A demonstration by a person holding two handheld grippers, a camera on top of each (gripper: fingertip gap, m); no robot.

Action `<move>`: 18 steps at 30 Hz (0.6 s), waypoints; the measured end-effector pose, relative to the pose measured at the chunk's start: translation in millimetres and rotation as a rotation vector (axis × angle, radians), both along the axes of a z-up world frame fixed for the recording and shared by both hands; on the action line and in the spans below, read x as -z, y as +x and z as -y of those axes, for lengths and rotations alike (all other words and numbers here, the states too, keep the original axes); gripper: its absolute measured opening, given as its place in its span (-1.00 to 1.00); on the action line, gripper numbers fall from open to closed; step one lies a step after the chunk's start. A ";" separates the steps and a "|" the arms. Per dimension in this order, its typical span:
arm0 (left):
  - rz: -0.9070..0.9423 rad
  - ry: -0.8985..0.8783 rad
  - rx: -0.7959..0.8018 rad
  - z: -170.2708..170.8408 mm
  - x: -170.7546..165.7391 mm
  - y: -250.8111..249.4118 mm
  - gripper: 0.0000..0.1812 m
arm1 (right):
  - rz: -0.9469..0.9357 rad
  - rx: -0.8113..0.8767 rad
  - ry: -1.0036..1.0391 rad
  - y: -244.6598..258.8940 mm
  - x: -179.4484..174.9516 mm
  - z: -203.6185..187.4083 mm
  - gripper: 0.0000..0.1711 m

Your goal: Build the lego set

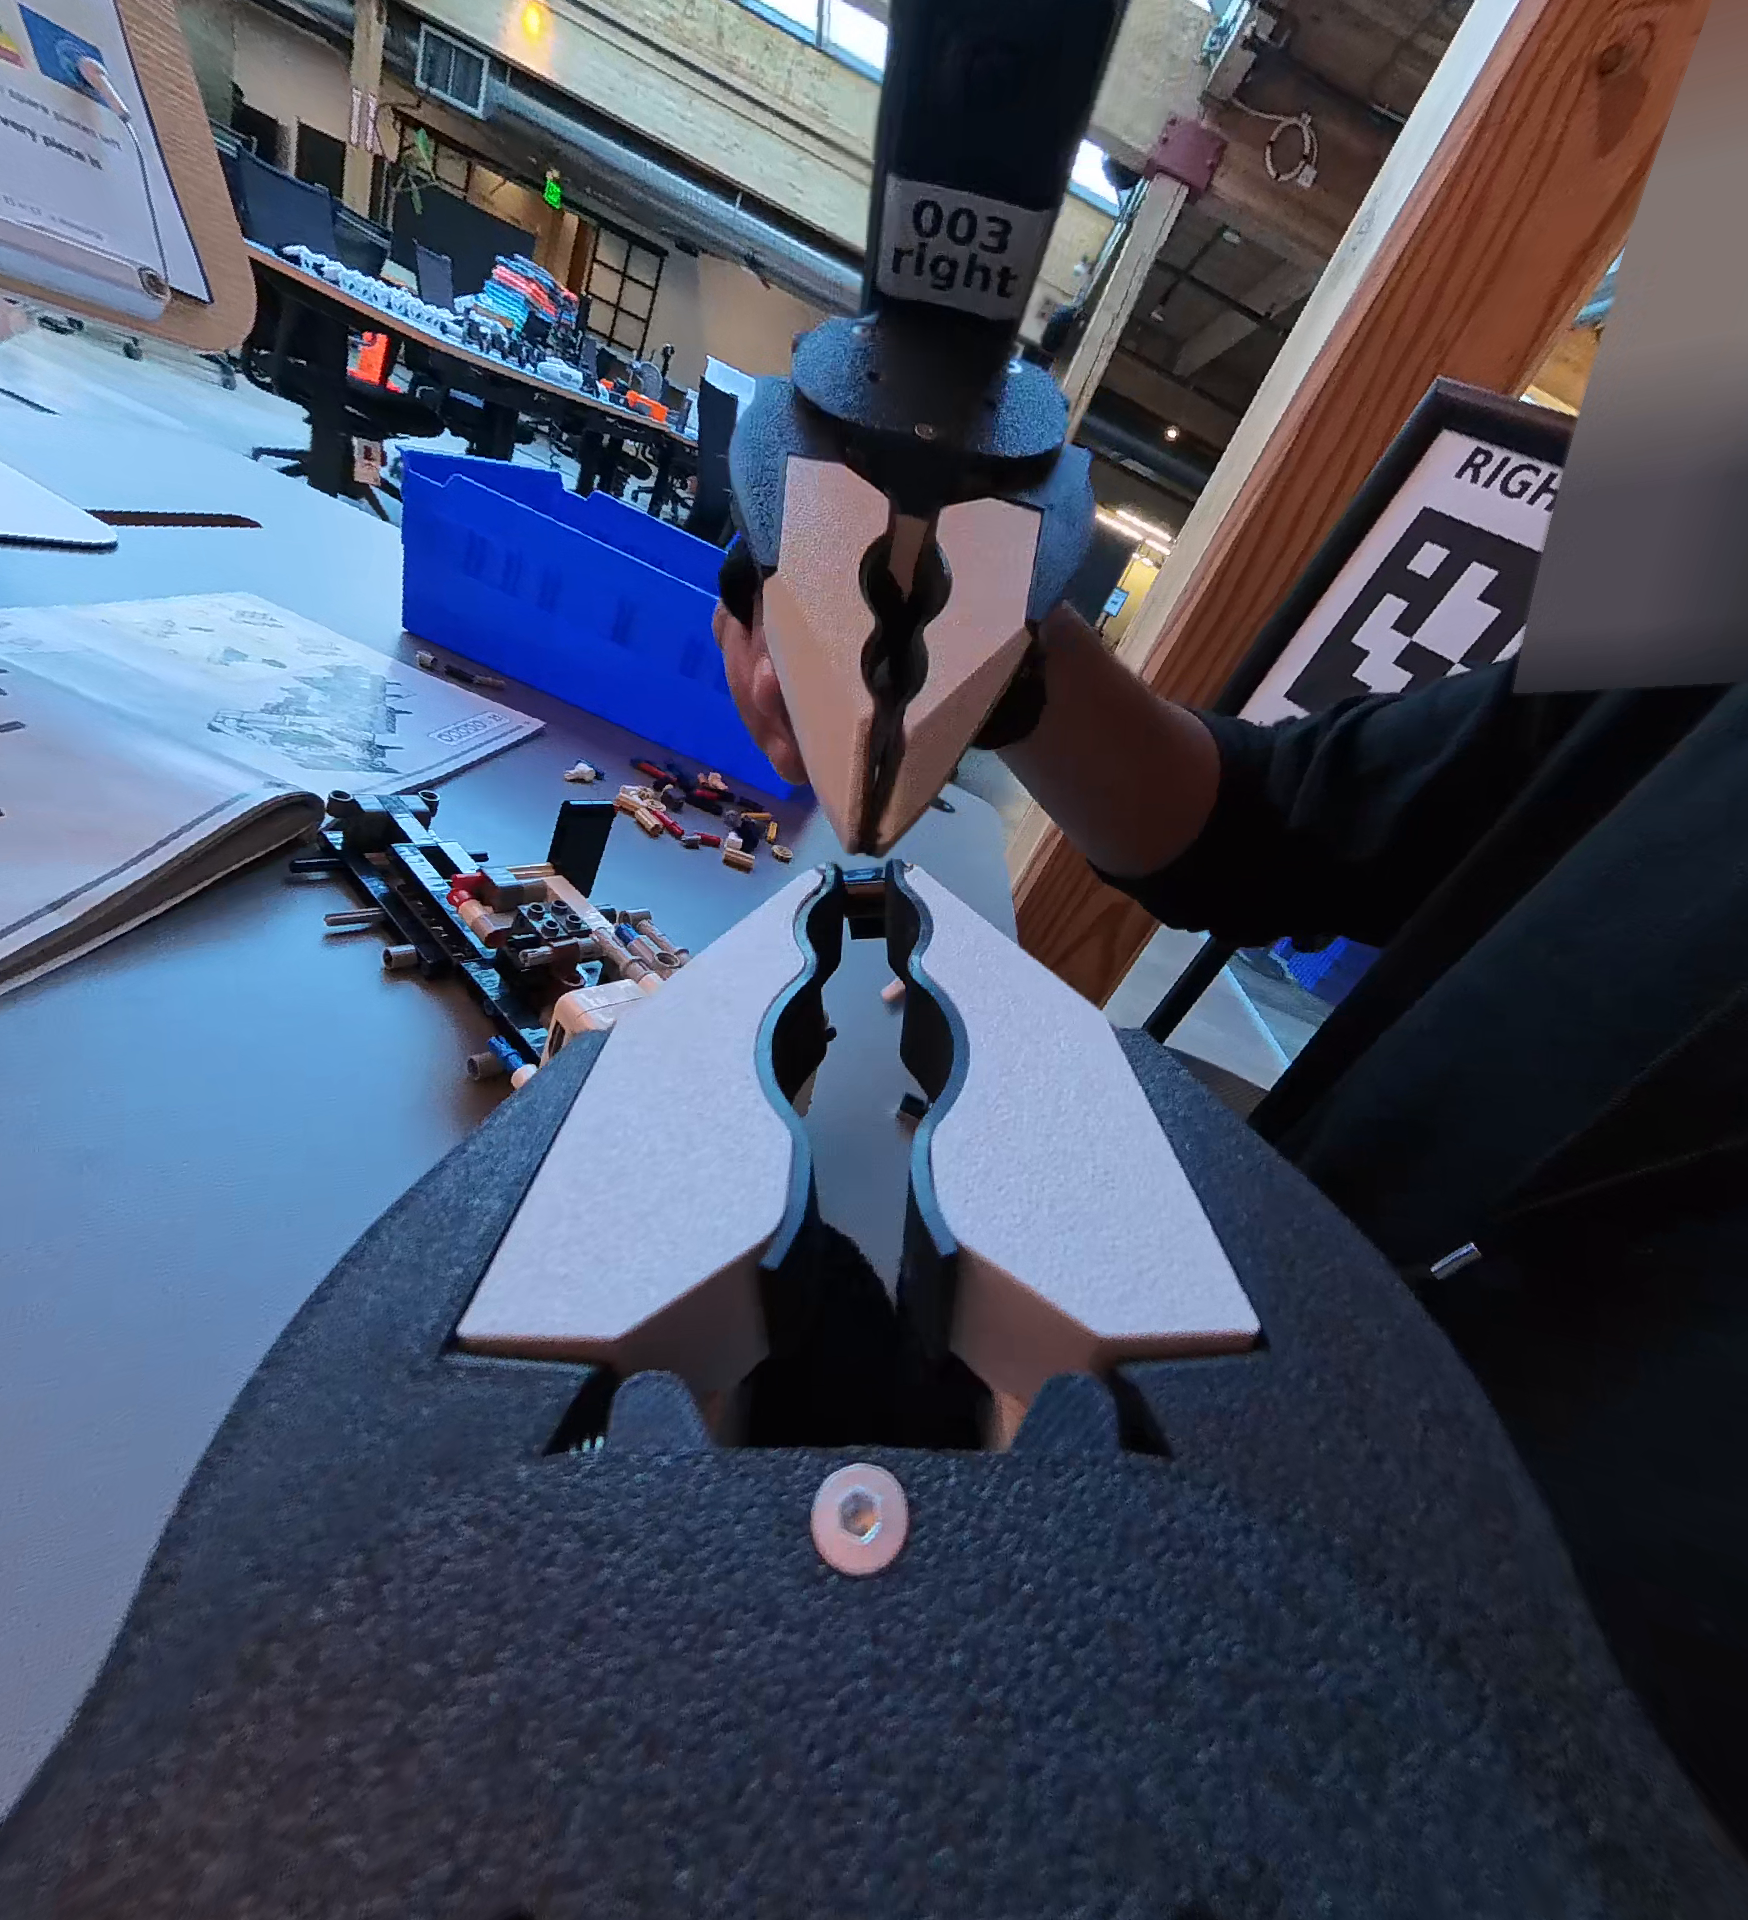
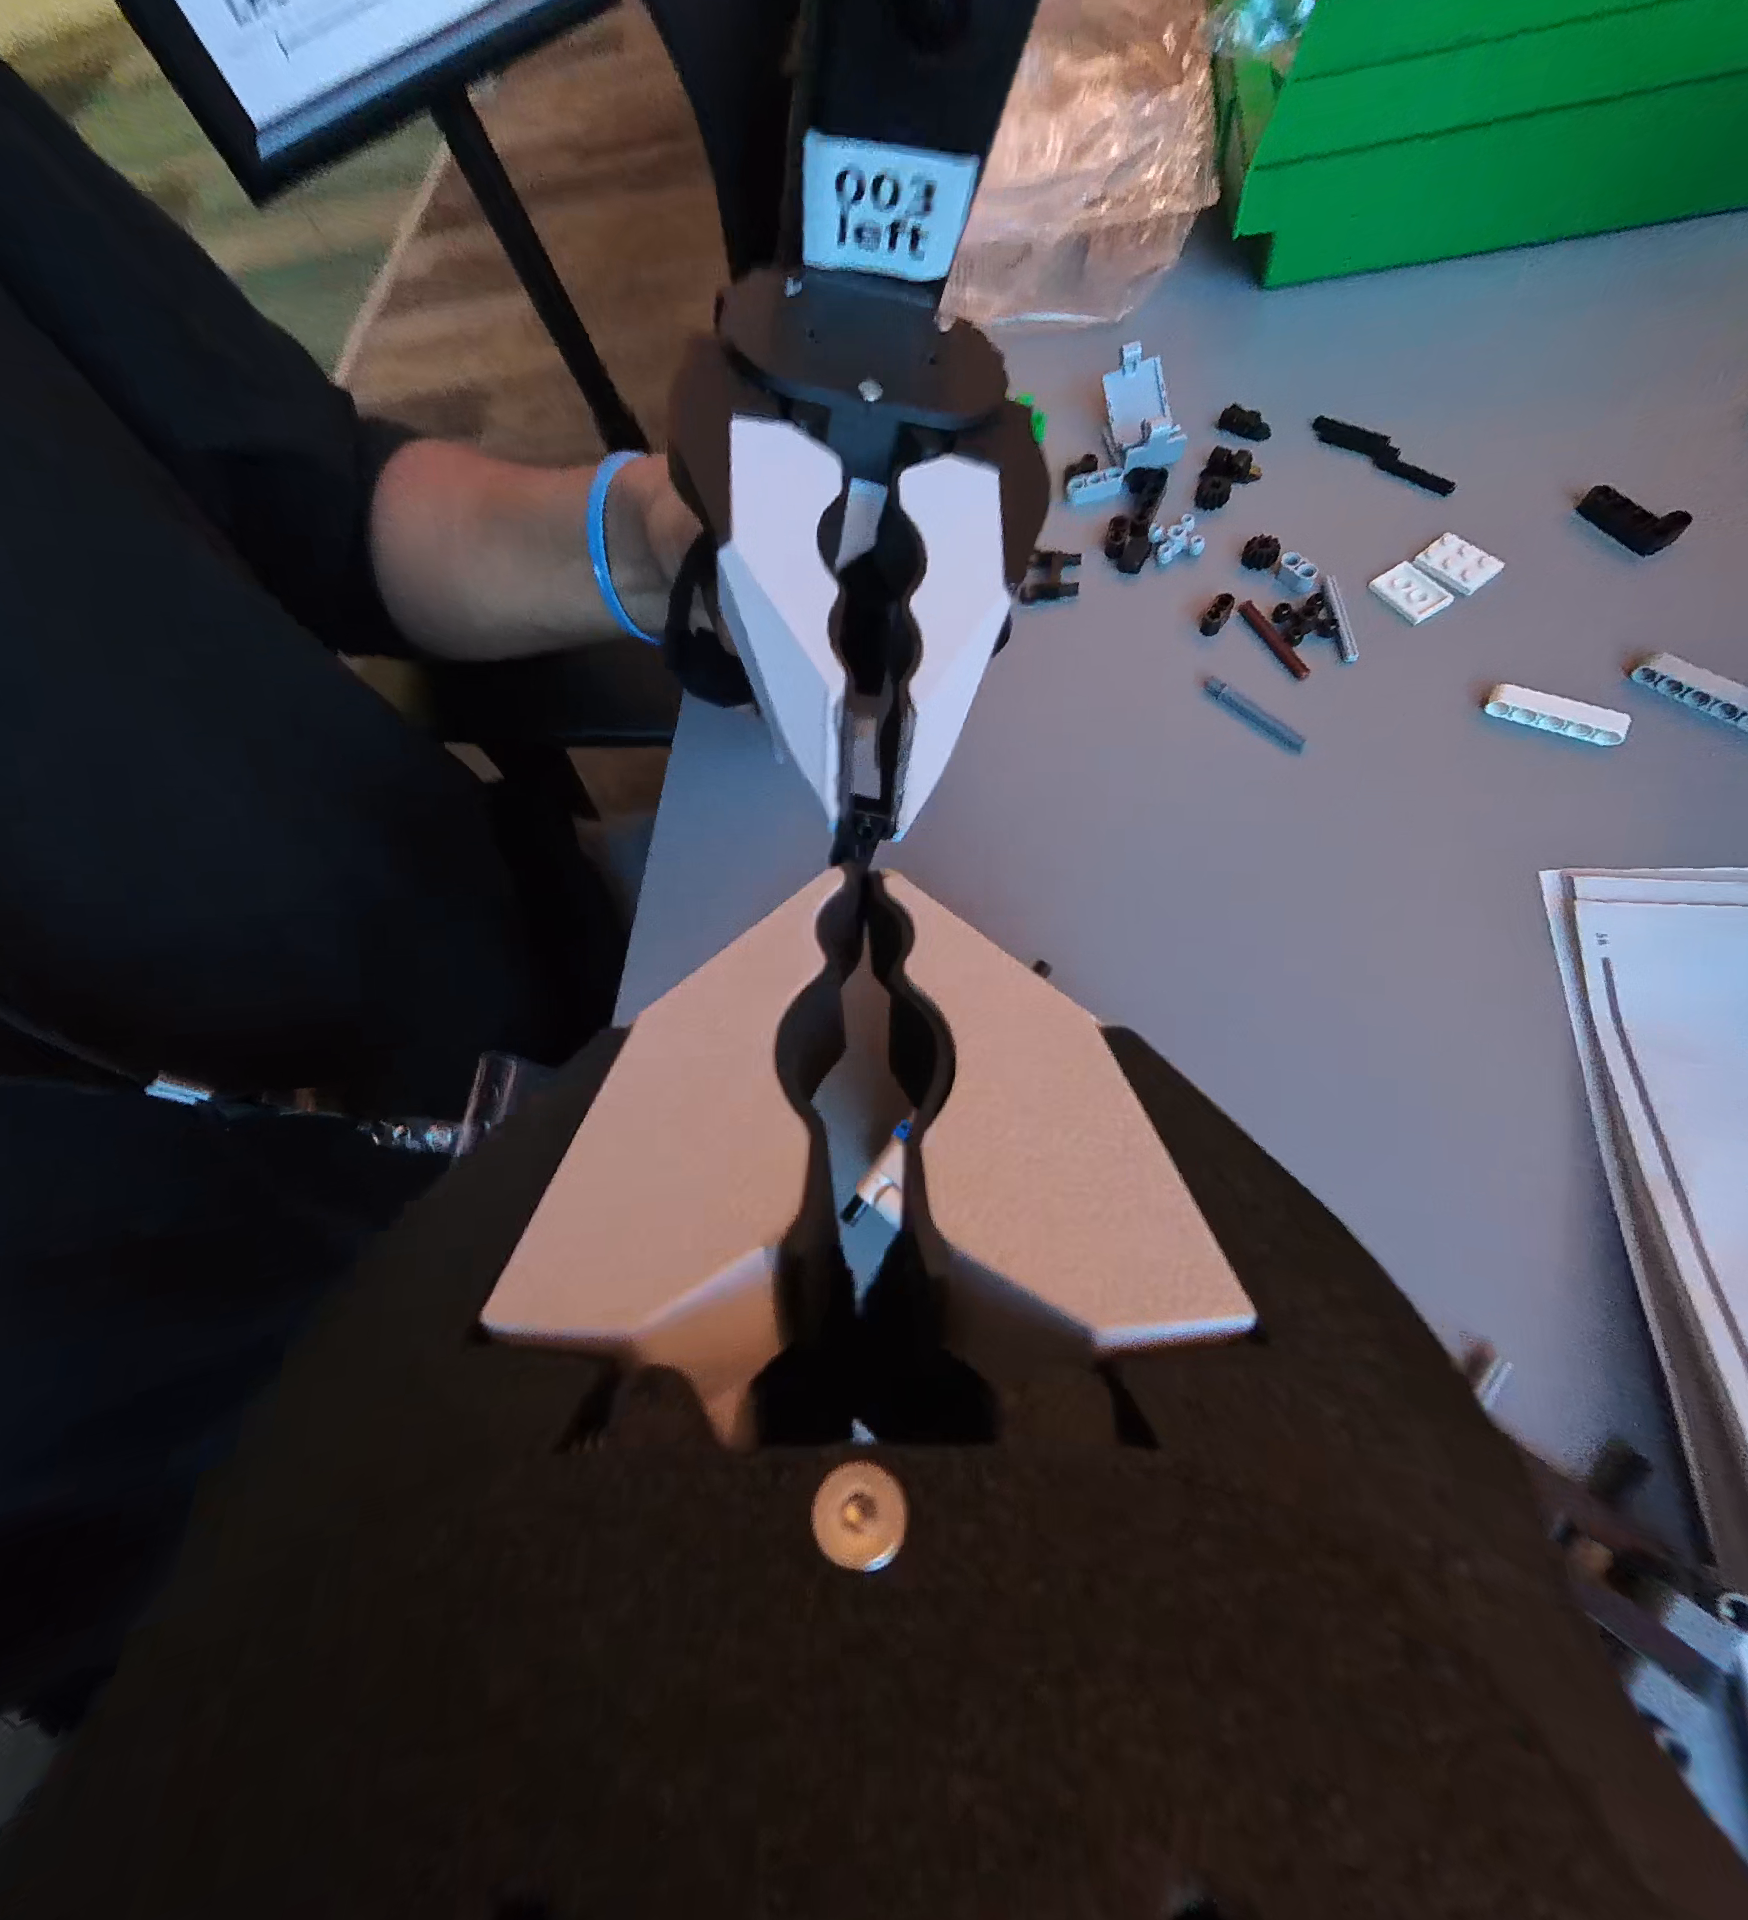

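The two grippers meet tip to tip above the table edge, leaving no gap between them. Left of the left gripper, the partial Lego assembly, open instruction booklet and blue bin block the table. Loose pieces lie beyond the right gripper; bare tabletop lies beside it.

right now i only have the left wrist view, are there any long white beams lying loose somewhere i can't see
Observer: yes, the right wrist view shows two white beams lying flat on the grey table, apart from each other.
Operator: anything near them
Observer: two white plates side by side, just beyond the beams, toward a green box.
Operator: what's by that box
Observer: a crumpled clear plastic bag, lying to the left of the box in that view.
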State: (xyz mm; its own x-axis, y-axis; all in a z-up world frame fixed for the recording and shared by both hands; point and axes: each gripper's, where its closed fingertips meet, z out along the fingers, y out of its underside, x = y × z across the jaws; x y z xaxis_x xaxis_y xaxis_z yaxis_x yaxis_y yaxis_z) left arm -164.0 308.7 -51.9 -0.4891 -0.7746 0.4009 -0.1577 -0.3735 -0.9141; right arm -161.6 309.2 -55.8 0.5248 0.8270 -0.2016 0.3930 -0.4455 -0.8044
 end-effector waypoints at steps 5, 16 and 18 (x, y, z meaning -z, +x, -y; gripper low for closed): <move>-0.003 -0.002 -0.021 -2.9 1.9 0.5 -0.93 | -0.022 0.062 0.000 8.9 7.6 -3.2 -1.00; 0.021 0.036 -0.244 -33.1 2.2 -37.0 -0.93 | 0.053 0.499 0.192 41.2 34.4 67.1 -0.94; 0.020 0.055 -0.232 -26.5 -0.2 -43.1 -0.93 | 0.001 0.533 0.184 30.4 48.3 90.2 -0.96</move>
State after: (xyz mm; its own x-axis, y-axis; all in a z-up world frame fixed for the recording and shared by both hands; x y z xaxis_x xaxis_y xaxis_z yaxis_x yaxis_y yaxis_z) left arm -207.2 335.2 -51.7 -0.3031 -0.8876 0.3468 -0.0554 -0.3469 -0.9363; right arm -131.2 219.0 -104.1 0.8796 0.4691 -0.0787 0.1525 -0.4349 -0.8875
